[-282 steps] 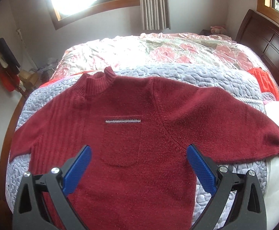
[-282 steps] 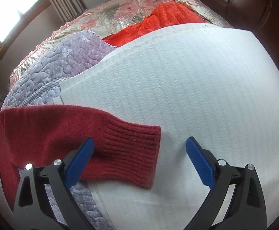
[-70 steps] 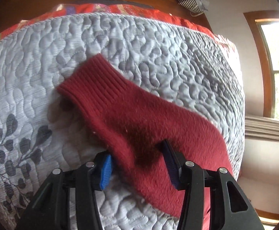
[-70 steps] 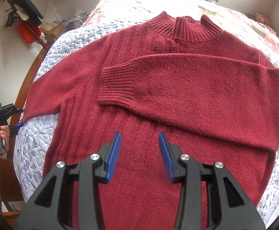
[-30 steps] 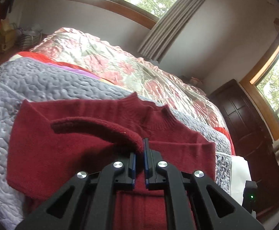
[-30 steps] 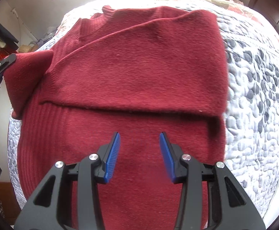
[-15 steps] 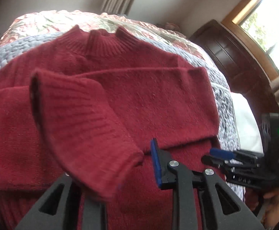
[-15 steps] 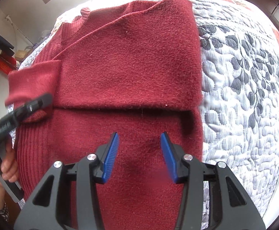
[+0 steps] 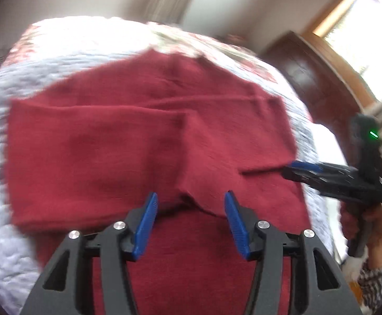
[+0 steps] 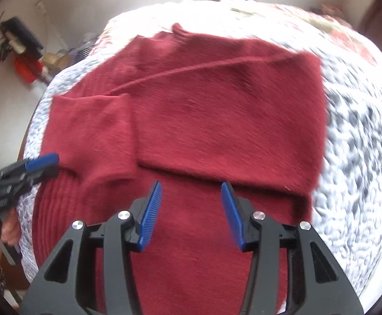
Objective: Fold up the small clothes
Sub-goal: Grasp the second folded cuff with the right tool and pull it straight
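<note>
Sweater (image 10: 217, 120) lies on quilt (image 10: 353, 157), sleeves folded across — left claw (image 9: 189, 223), right claw (image 10: 191, 215) both spread, empty.

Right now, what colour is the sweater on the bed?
Dark red sweater, clearest in the right wrist view.

Left tool (image 9: 189, 219) and right tool (image 10: 191, 215) both gape, empty.

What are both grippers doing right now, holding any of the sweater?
Left gripper: open, holding nothing, over the red sweater.
Right gripper: open, holding nothing, above the sweater's lower body.
</note>
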`<state>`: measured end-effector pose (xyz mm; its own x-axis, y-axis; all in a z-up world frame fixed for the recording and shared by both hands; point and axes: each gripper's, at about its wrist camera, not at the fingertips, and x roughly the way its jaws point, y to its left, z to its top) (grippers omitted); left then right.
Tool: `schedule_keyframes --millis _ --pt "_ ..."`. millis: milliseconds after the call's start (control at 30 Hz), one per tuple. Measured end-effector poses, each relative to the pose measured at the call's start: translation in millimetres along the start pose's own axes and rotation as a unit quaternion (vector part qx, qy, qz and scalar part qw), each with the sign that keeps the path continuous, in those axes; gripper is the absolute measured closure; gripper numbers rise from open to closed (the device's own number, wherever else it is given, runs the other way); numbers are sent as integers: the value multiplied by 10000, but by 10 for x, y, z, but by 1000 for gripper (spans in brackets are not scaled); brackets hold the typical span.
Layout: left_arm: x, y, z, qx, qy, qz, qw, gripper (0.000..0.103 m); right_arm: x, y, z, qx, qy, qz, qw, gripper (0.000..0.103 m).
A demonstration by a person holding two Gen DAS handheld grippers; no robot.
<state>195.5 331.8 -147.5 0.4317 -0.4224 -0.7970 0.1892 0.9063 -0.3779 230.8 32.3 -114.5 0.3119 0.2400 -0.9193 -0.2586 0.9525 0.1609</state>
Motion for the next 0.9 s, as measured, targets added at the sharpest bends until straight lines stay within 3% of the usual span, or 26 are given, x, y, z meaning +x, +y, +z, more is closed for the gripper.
schedule_keyframes --millis 100,200,300,400,467,600,633,667,900 --pt "-192 385 93 -498 -222 583 9968 50 38 363 109 -416 -31 198 9989 56" --pt "-180 656 174 -797 -73 1398 9869 50 175 765 160 -907 101 306 9954 56" --pt "-127 856 185 -937 119 1764 9798 50 391 1095 178 -1267 296 358 9909 56" --pt "-17 941 152 -966 305 1967 9752 50 619 1302 159 -1467 494 89 9879 47" --pt "58 1009 118 -1038 434 1995 9734 50 779 1369 149 -1582 581 -228 9854 47" --pt "110 984 58 -937 459 2043 9733 50 910 1364 156 -1699 617 -507 9822 65" --pt "128 967 82 -930 458 2049 9733 50 885 1353 169 -1684 575 -521 9827 83" --pt "141 952 88 -940 456 2043 9733 50 842 1310 189 -1620 546 -514 9839 92" --pt "127 968 96 -1013 419 1985 9739 50 356 542 380 -306 191 319 9988 92"
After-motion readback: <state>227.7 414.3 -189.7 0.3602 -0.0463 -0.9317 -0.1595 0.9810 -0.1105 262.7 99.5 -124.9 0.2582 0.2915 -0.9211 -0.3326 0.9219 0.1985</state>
